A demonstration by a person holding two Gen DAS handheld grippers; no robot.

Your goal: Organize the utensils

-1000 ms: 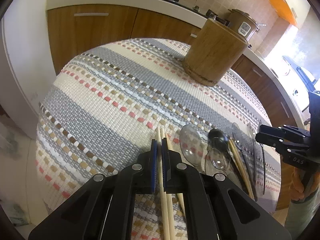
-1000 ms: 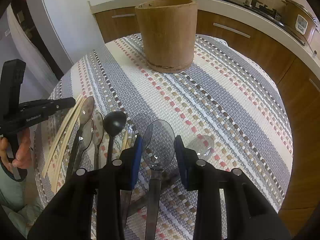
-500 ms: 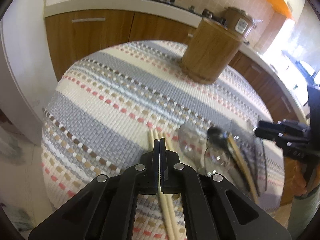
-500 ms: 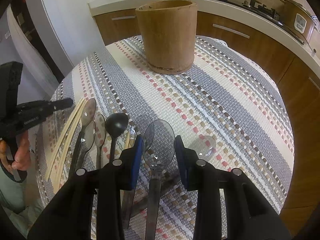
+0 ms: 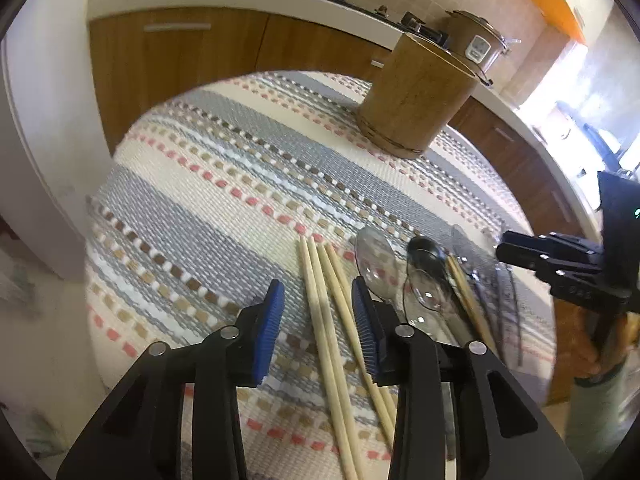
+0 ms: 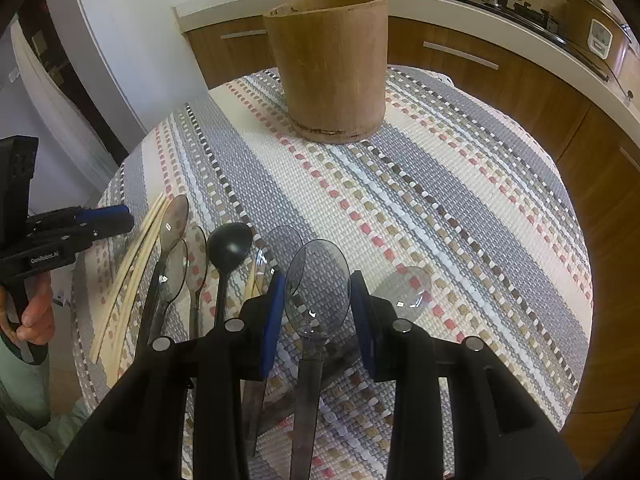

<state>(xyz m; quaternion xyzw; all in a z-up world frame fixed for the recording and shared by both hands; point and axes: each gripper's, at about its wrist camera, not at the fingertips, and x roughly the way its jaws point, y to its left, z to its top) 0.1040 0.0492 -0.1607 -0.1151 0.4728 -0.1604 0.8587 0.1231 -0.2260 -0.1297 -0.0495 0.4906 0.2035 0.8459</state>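
My left gripper [image 5: 318, 312] is open above a bunch of pale wooden chopsticks [image 5: 326, 320] that lie on the striped cloth; the sticks run between its blue pads without being held. My right gripper [image 6: 316, 304] is open, with a clear grey plastic spoon [image 6: 320, 296] lying between its pads. More clear spoons [image 6: 174, 222] and a black ladle-like spoon [image 6: 230, 240] lie in a row beside it. The wooden cylinder holder [image 6: 330, 64] stands upright at the far side of the table; it also shows in the left wrist view [image 5: 416, 96].
The round table carries a grey, white and pink striped cloth [image 6: 420, 184]. Behind it run wooden cabinets [image 5: 168, 48] under a white counter with a stove and a rice cooker [image 5: 476, 44]. The right gripper's body [image 5: 568, 264] shows at the right of the left wrist view.
My left gripper was shut on a chopstick and has opened, letting the sticks rest on the cloth. The right gripper stayed open over the grey spoon.
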